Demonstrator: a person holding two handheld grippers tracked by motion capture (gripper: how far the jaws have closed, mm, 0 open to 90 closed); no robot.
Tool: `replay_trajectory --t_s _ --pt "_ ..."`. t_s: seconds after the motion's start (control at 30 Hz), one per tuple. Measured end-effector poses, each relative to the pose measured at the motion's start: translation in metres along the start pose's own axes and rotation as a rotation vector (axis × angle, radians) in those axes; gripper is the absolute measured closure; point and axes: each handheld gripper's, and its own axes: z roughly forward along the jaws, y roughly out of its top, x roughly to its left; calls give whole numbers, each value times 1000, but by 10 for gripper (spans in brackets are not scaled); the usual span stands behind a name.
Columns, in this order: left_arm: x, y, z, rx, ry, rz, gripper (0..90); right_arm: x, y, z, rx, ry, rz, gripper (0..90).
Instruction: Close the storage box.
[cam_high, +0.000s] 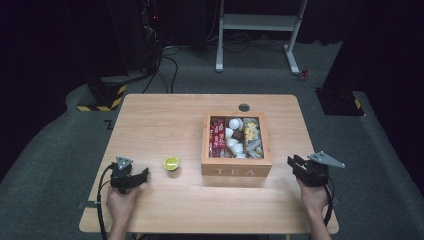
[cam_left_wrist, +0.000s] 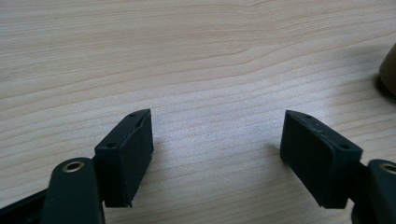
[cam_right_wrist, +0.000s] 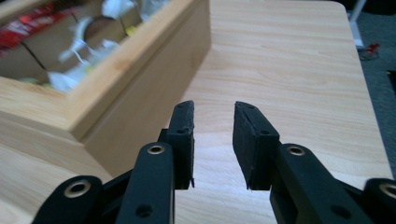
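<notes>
**High view: grippers flank a tea box**

The wooden tea box (cam_high: 237, 166) sits on the table (cam_high: 165, 112), just left of the right gripper (cam_high: 295, 164), whose jaws stand slightly apart with nothing between them. The left gripper (cam_high: 141, 176) rests open and empty, near a lime half (cam_high: 171, 163) to its right.

Your high view sits above your side of the table (cam_high: 165, 120), facing forward and down, far enough back to take in the whole top and the floor beyond. Your left gripper view rides low and close, looking along its jaws at bare wood grain. Your right gripper view looks along its jaws past the corner of the tea box (cam_right_wrist: 140, 88) toward the table's far edge — box (cam_high: 237, 170) and tabletop are common ground with the high view
</notes>
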Motion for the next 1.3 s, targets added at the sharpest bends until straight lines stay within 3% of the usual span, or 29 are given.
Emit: replay_trajectory --t_s 0.57,0.63,0.77,1.1,1.27,1.3 --pt "0 0 0 0 0 -1 260 -11 -26 26 94 -31 59 614" --pt "0 0 0 0 0 -1 259 -11 -27 29 108 -41 58 607" --pt "0 0 0 0 0 1 260 -8 -28 35 122 -82 10 602" --pt "0 0 0 0 0 2 261 -12 -30 44 162 -111 14 566" --pt "0 0 0 1 0 2 261 -9 -30 46 188 -129 -30 471" --pt "0 0 0 0 -1 2 261 -9 -31 45 188 -139 -16 446"
